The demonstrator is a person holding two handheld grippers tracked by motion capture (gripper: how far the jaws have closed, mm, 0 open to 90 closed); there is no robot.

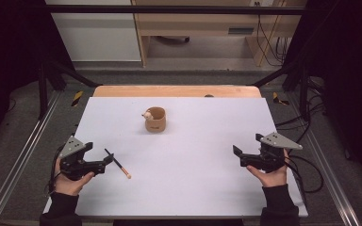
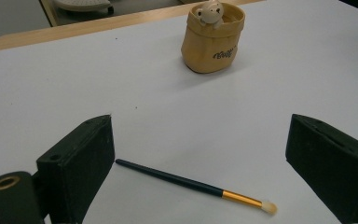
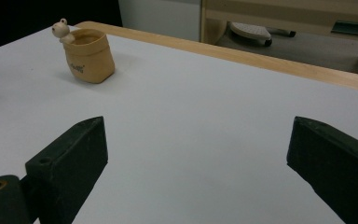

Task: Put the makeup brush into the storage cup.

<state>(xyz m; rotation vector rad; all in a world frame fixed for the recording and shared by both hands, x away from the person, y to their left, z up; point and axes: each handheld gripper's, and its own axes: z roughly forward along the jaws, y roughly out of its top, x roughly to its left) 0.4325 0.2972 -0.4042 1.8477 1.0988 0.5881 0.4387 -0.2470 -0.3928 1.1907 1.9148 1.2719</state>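
While both grippers sit low at the near edge of the table (image 1: pixel 188 197), nothing is gripped yet, so this looks like the approach step. Left gripper (image 1: pixel 104 164): jaws spread wide, empty. The brush (image 1: pixel 118 163) lies flat on the table just ahead of it; in the left gripper view the brush (image 2: pixel 193 185) falls between the two jaws and a little beyond them, not touching either, bristle end toward the right jaw. Right gripper (image 1: pixel 238 157): jaws also spread, empty, bare table in front. The pot (image 1: pixel 155 119) stands upright well ahead of both grippers, roughly midway between them, with a small figure on its rim. Next move, my read: left gripper drops over the brush handle and pinches it. The handle is thin and lies flat, so the jaws need to come right down to the table or it may roll away.
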